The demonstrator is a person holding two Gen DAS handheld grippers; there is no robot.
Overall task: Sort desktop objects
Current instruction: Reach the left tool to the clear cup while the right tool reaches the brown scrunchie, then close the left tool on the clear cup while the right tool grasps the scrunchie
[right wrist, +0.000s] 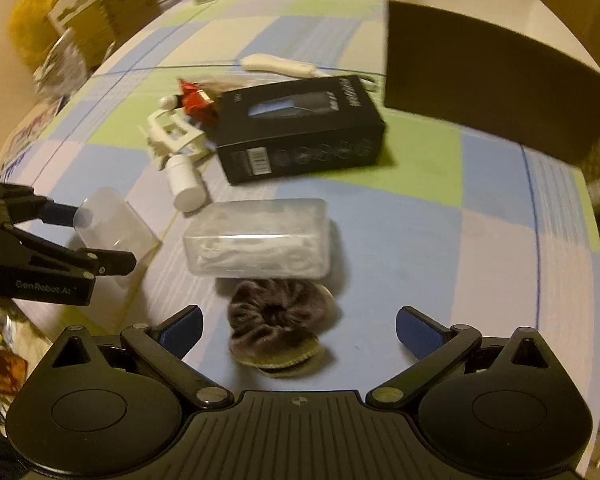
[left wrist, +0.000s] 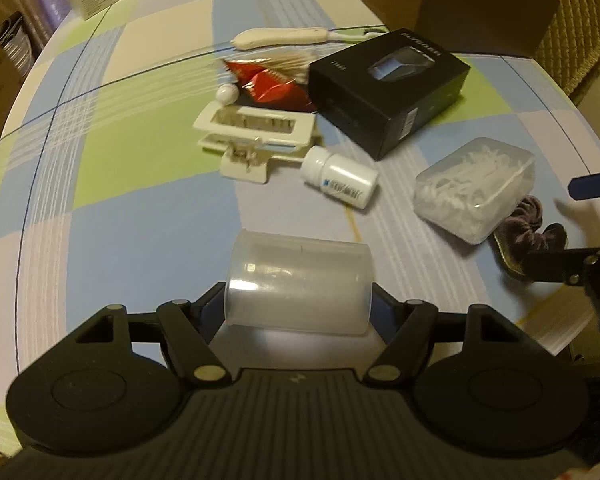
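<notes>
Left gripper (left wrist: 298,304) clamps a clear plastic cup (left wrist: 298,282) sideways, light, slick, squashable; right gripper (right wrist: 299,330) gapes over a soft brown scrunchie (right wrist: 278,322) at 6 o'clock, best pinched across its ring.

bench cloth (left wrist: 148,160): was checked in pale blue, light green and cream, with thin dark blue lines
box (left wrist: 388,88): was black
bottle (left wrist: 340,178): was white, blue on its label
cup (left wrist: 298,286): was clear, frosted
case (left wrist: 476,188): was clear, white picks inside
scrunchie (right wrist: 278,320): was dark purple-brown
packet (left wrist: 272,84): was red
fingers (right wrist: 418,334): were black with blue pads
</notes>
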